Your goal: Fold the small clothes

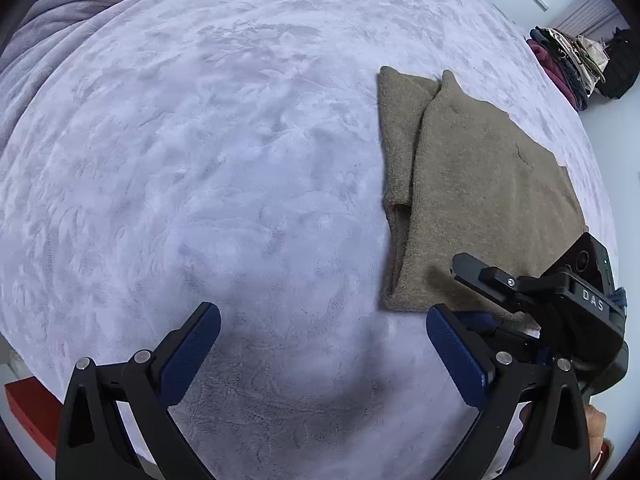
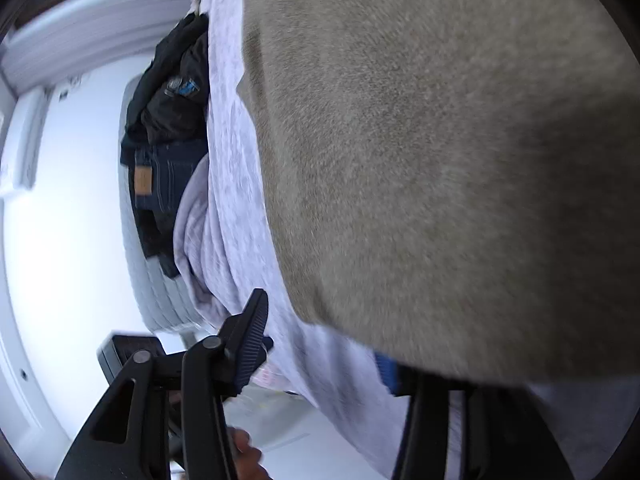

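Lying folded on blanket (image 1: 200, 140), knit (image 1: 480, 184) looks soft, light, floppy; pinch its near edge; left gripper (image 1: 323, 340) gapes empty beside knit, right gripper (image 2: 324, 344) parted at that edge

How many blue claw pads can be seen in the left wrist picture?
2: one pad at lower left, the other at lower right, over the lilac blanket. None seems hidden.

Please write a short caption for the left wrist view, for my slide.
Open left gripper above a lilac blanket, beside a folded brown garment that the right gripper reaches over.
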